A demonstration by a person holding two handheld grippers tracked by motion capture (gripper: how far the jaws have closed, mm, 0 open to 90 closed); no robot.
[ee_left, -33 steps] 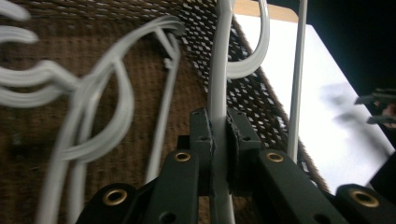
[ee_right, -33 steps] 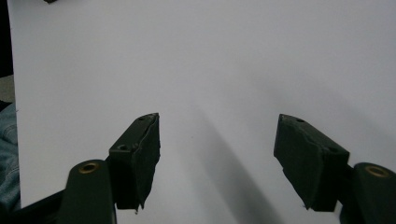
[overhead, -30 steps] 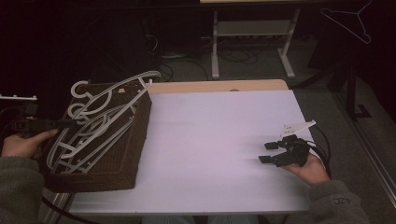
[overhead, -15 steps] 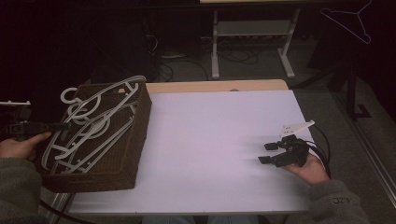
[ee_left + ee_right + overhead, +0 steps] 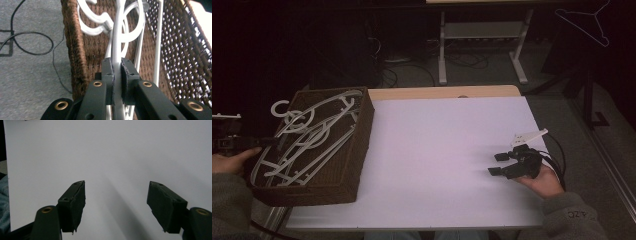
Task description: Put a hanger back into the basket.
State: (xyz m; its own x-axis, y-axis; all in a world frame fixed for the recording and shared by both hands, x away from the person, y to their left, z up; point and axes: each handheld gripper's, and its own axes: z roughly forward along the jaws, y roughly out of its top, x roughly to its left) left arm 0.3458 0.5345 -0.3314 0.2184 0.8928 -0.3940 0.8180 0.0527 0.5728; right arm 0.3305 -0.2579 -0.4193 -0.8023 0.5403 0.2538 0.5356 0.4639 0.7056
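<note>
At the left, left gripper squeezed tight on a white hanger, lying with other hangers in the brown basket on the table's left edge. At the right, right gripper wide apart, holding nothing, low over the white table.

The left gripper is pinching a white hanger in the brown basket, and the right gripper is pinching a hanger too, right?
Not quite. The left gripper does pinch a white hanger in the brown basket, but the right gripper holds nothing. The right gripper view shows its fingers spread apart over the bare white table.
</note>
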